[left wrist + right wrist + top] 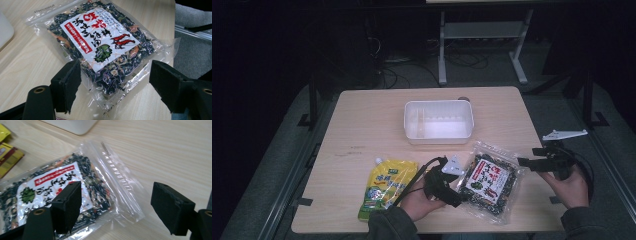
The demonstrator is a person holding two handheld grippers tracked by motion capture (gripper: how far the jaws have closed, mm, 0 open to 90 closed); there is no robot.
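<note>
Surface: pale wood surface [362,125] in a dim room, carrying a white tub [439,121], a yellow pouch [388,186] and a clear seaweed packet [490,181].
Seaweed packet: lies flat near the front edge, right of centre, between the two hands; its far corner sits close to the tub.
Left claw [462,196]: jaws wide, nothing between the pads; in the left gripper view [113,82] they straddle the packet's near end without pressing.
Right claw [524,162]: jaws wide and empty, just beside the packet's right edge; its own view [115,205] looks onto the clear sealed strip.
Doing it well: take the flat, empty film border, not the bulging middle; close squarely.
Edges: the front edge is near, so lift before sliding.
Open room: bare wood left of the tub and behind the pouch.
</note>
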